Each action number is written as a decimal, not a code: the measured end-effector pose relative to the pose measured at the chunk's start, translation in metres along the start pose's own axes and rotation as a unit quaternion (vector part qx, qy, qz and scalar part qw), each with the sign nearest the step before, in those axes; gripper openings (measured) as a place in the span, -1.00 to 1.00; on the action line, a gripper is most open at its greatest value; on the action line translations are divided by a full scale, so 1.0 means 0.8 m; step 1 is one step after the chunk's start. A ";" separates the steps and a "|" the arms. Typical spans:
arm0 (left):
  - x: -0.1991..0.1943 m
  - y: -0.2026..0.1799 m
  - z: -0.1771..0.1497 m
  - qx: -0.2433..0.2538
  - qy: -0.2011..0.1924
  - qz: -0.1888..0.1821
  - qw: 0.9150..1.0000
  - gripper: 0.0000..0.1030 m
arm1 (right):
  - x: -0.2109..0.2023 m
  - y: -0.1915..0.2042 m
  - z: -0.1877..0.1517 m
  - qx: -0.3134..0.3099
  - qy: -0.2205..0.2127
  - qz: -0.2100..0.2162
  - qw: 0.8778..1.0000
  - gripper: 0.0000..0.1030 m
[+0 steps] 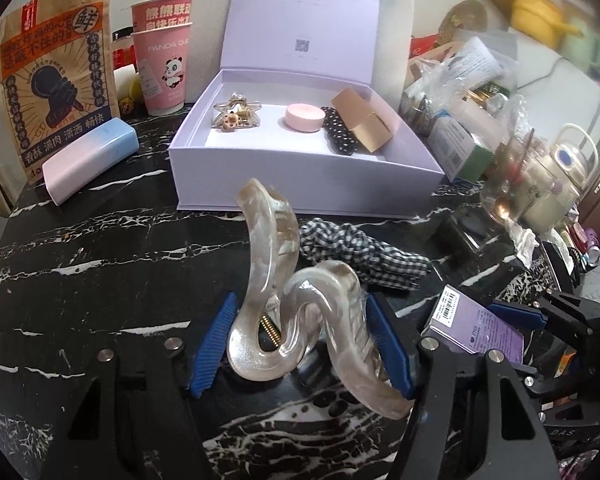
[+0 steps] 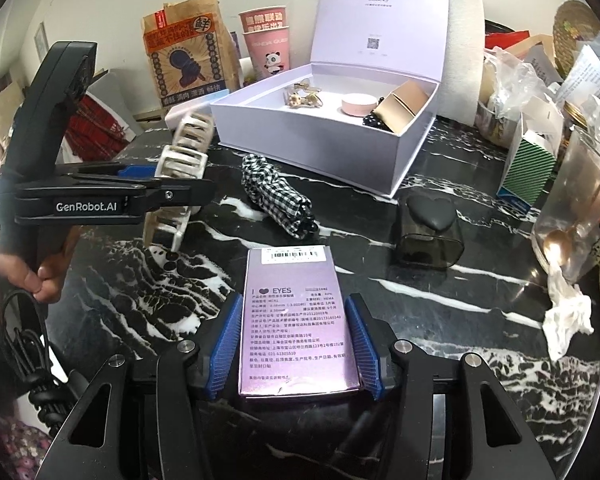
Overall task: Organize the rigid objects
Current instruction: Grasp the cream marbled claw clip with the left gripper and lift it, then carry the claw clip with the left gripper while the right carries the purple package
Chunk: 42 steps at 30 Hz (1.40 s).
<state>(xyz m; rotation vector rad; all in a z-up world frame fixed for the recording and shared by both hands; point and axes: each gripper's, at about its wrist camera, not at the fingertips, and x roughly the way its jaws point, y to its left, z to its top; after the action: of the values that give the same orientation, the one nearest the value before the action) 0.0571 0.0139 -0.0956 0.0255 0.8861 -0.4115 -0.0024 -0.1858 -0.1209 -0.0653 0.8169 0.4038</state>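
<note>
Your left gripper (image 1: 304,344) clasped the pearly wavy plastic hair claw (image 1: 296,304); your right gripper (image 2: 294,350) clamped the flat purple carton (image 2: 294,320), long axis pointing ahead toward the open lilac box (image 2: 416,152) beyond.

right tool (image 2: 293,354): clamps purple box (image 2: 292,320) | left tool (image 2: 188,178): grips pearly claw clip (image 2: 186,160)
</note>
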 end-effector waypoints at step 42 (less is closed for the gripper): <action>0.025 -0.023 -0.005 0.012 0.047 0.023 0.999 0.06 | 0.003 -0.014 0.010 0.018 0.005 0.001 1.000 -0.01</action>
<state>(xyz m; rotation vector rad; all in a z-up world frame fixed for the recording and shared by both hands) 0.0585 -0.0086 -0.1107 0.0885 0.9720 -0.3797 0.0085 -0.1934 -0.1178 -0.0327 0.8346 0.3916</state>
